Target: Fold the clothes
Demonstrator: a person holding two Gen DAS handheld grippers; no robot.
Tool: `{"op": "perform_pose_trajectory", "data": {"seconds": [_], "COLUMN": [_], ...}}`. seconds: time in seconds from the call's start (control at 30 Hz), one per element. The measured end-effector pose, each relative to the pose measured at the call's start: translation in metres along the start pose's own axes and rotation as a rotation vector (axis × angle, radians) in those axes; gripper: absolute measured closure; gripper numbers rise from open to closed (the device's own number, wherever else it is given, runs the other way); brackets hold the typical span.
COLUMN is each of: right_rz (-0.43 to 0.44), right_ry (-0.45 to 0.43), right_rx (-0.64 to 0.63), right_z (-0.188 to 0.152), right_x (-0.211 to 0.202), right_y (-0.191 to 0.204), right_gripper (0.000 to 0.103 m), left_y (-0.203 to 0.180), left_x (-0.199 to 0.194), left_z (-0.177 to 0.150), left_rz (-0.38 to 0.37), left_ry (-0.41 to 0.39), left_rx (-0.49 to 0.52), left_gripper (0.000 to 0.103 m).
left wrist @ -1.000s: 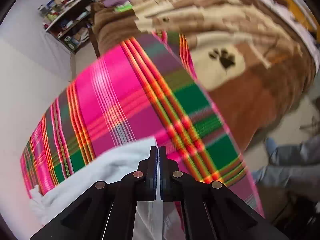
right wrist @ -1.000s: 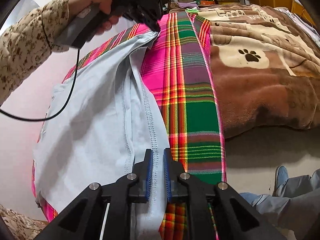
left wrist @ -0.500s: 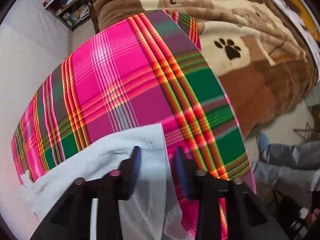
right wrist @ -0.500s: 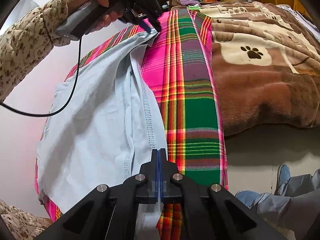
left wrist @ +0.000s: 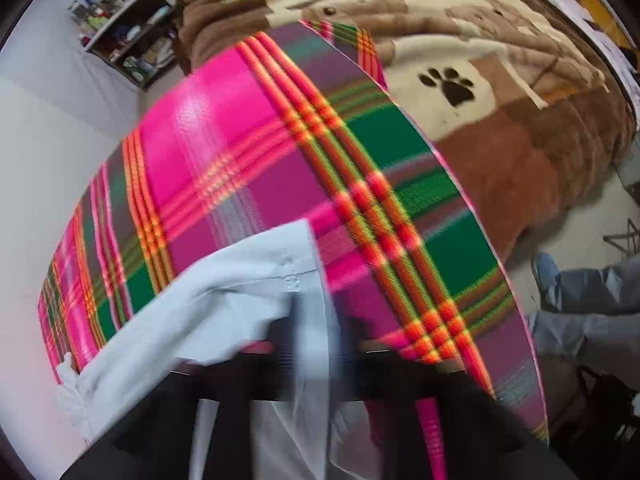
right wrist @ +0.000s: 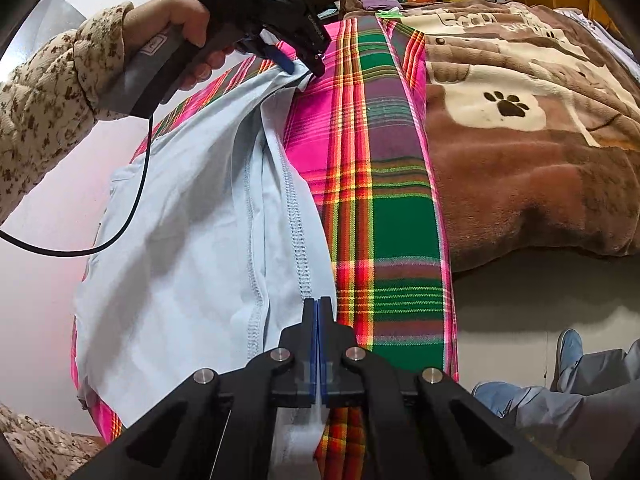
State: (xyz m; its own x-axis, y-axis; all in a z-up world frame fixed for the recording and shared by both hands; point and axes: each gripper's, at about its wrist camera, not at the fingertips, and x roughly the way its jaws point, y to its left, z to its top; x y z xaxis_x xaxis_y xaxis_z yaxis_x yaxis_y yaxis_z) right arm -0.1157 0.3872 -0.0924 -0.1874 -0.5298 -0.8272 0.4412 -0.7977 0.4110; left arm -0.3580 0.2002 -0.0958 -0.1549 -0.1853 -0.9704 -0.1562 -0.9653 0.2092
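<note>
A: Right wrist view: where did the pale blue cotton garment [right wrist: 192, 248] lie?

B: Spread on the pink, green and orange plaid cloth [right wrist: 384, 216], beside the brown plush paw-print blanket [right wrist: 520, 140]. The right gripper [right wrist: 318, 308] had its fingers pressed together on the garment's near edge, by the stitched seam.

A: And the far end?

B: The left gripper [right wrist: 298, 66], held in a hand [right wrist: 180, 24] with a floral quilted sleeve [right wrist: 44, 80], sat at the garment's far corner, its fingers apart on either side of the fabric.

A: Did the left wrist view agree?

B: It was blurred, yet the dark fingers [left wrist: 288, 344] stood apart around the hem.
</note>
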Motion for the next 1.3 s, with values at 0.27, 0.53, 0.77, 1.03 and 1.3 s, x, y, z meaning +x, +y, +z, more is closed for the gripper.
{"op": "perform_pose_trajectory", "data": {"seconds": [0.27, 0.53, 0.77, 1.03, 1.3], "right_rz": [-0.009, -0.134, -0.034, 0.107, 0.092], "right_ry": [-0.018, -0.057, -0.096, -0.042, 0.061], "right_rx": [-0.014, -0.023, -0.006, -0.086, -0.048], "right_z": [-0.003, -0.008, -0.006, -0.009, 0.002], "right_x": [-0.004, -0.019, -0.029, -0.026, 0.007], "right_y": [0.002, -0.002, -0.004, 0.026, 0.033], "right_gripper": [0.103, 0.103, 0.1, 0.084, 0.072], "left_y": [0.014, 0.032, 0.031, 0.032, 0.066], "left_x": [-0.03, -0.013, -0.007, -0.015, -0.019], "left_z": [0.012, 0.016, 0.018, 0.017, -0.036], "left_rz": [-0.064, -0.173, -0.176, -0.148, -0.169], "left_ry": [-0.118, -0.104, -0.079, -0.058, 0.027], "left_rx": [-0.048, -0.166, -0.186, -0.147, -0.163], "left_gripper": [0.101, 0.101, 0.1, 0.094, 0.07]}}
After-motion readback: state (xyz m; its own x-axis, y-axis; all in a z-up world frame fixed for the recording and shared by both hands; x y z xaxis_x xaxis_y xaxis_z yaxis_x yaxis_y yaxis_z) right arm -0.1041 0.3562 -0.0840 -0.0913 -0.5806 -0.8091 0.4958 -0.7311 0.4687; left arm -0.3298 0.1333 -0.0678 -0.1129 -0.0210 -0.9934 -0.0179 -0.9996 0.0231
